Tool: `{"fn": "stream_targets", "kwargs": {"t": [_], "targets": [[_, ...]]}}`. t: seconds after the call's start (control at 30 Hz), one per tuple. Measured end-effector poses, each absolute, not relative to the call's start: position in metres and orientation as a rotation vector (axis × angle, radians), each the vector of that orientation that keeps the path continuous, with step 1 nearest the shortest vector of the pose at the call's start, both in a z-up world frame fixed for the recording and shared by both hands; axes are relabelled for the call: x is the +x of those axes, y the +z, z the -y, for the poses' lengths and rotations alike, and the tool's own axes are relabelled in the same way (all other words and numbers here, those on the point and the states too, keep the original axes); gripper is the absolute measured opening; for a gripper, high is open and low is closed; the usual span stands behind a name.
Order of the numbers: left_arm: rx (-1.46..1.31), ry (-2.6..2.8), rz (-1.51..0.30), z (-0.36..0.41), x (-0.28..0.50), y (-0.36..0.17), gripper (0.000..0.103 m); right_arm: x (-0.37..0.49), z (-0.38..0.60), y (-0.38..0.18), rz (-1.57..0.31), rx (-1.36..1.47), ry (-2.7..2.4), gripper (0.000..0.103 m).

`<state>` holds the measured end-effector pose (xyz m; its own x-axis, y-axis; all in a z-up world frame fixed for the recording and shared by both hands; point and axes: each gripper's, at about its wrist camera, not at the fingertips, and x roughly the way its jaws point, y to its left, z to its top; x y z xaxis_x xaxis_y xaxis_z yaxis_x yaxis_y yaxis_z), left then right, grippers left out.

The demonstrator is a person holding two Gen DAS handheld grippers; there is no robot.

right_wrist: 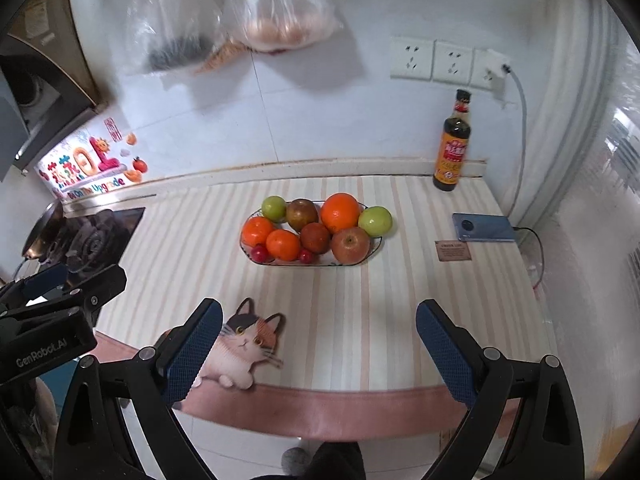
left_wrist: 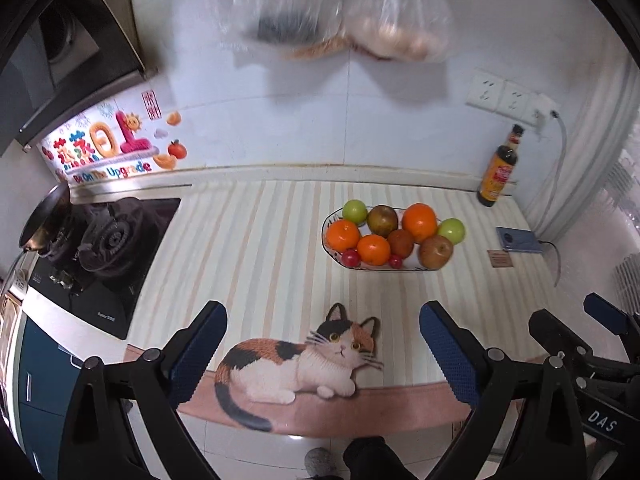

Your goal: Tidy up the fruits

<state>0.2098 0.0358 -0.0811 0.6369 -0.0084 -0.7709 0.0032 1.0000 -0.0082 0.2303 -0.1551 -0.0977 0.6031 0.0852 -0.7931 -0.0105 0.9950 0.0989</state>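
While all fruits already lie heaped in the oval fruit plate (right_wrist: pixel 374 250), sorting seems not begun; left gripper (left_wrist: pixel 323 344) & right gripper (right_wrist: pixel 319 340), jaws spread, both empty, hover well before the plate.

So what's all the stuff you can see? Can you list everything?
oranges: three, orange, on the plate
green apples: two, green, back left and right end of plate
red-brown fruits: three, reddish brown, middle and front right of plate
small red fruits: two, red, front edge of plate
plate: one, white with dark rim, middle of mat
striped mat: one, cream and pink with cat picture, on counter
sauce bottle: one, dark with orange label, by wall
phone: one, blue, right of plate
plastic bags: two, clear, hanging on wall
gas stove: one, black, left
left hand-held gripper: open, empty
right hand-held gripper: open, empty
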Motion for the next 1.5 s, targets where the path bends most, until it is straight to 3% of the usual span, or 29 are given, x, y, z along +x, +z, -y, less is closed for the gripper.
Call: {"fn": "stream_targets", "kwargs": {"t": [0.33, 0.77, 1.17, 1.5], "targets": [[0.002, -0.050, -0.810, -0.033, 0.134, -0.050, 0.099, 0.140, 0.162, -0.046, -0.835, 0.102, 0.028, 0.100], [-0.002, -0.032, -0.781, -0.022, 0.089, -0.038, 0.099, 0.094, 0.186, -0.014, -0.786, 0.104, 0.044, 0.100], [-0.012, 0.004, -0.770, -0.022, 0.090, -0.034, 0.099, 0.094, 0.193, -0.019, -0.796, 0.132, 0.082, 0.102], [0.000, 0.065, -0.793, -0.029, 0.133, -0.052, 0.103, 0.143, 0.182, -0.036, -0.810, 0.125, 0.082, 0.103]]}}
